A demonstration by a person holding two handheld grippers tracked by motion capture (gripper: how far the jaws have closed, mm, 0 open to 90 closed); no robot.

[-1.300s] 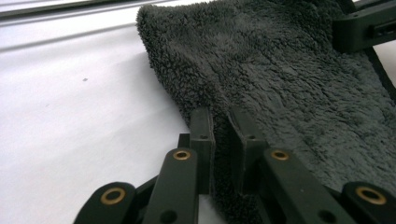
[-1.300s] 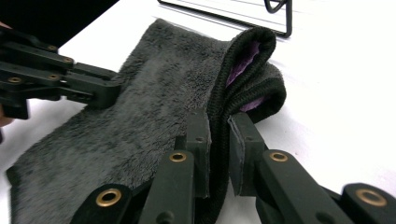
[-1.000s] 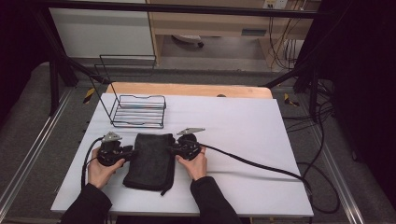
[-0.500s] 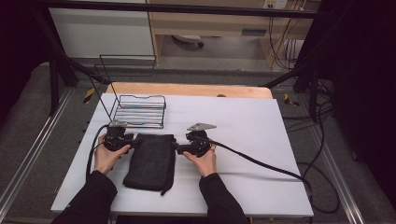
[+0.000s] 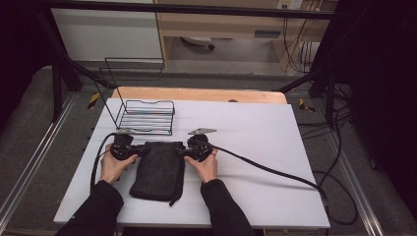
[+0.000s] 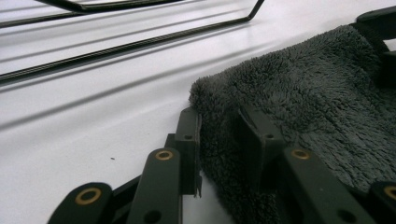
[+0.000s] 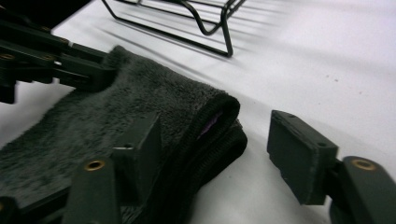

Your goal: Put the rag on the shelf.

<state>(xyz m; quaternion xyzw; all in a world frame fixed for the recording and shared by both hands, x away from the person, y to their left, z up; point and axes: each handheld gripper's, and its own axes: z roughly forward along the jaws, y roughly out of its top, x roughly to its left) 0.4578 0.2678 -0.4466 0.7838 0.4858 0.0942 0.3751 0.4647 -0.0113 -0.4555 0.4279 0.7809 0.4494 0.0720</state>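
1. Since a second ago both hands have slid up along the dark folded towel point(image 5: 158, 169), from its middle to its far corners, so the job looks to be at the gripping stage before a lift or fold
2. The left tongs point(image 6: 222, 135) pinch the towel's far-left corner
3. The right tongs point(image 7: 219, 144) stand spread around the far-right corner, not yet closed
4. The towel lies flat on the white surface point(image 5: 255, 132), just in front of the wire basket point(image 5: 147, 118); forearms run low and parallel alongside it
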